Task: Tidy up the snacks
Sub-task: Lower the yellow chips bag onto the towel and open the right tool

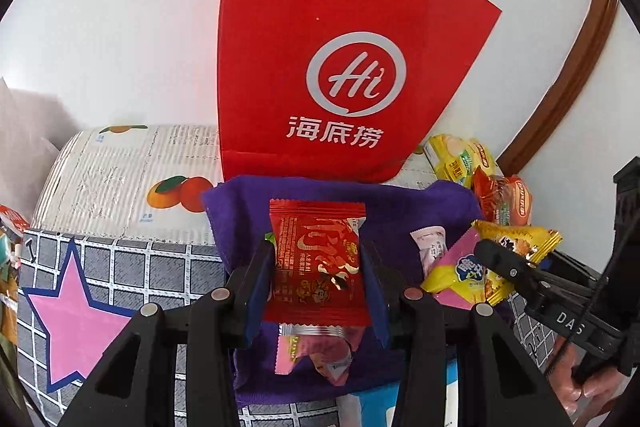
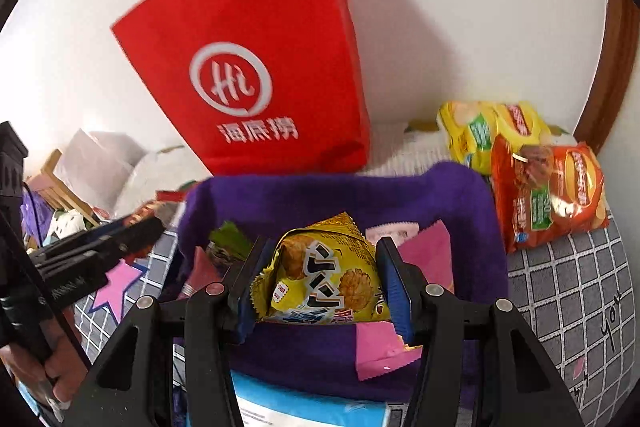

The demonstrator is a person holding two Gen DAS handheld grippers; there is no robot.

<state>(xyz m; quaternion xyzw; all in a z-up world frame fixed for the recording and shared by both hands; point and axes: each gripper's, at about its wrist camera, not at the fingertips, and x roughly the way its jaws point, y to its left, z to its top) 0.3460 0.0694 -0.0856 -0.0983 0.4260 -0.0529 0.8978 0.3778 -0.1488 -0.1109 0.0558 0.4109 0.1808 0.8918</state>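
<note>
- Edges and clearance: I see a white wall behind everything. A red paper bag stands upright against it, straight ahead of both tongs. A brown wooden trim runs up the wall at the right.
- Left tongs: clamped on a red snack packet, pads pressing its two side edges. The packet is held up over the purple cloth.
- Right tongs: clamped on a yellow snack packet, which bulges between the pads, also above the purple cloth.
- Container: the purple cloth has raised edges like a soft tray; I cannot tell what lies beneath it. On it I see a pink packet, a pale pink wrapped sweet and a green-edged wrapper.
- Surroundings: a grey grid-patterned sheet with a pink star covers the surface. A corrugated box with printed oranges lies at the left, behind the star.
- Obstructions: a yellow chip bag and an orange chip bag lie right of the cloth, touching each other. The two tongs sit near each other, side by side.
- A hand grips the left handle.
</note>
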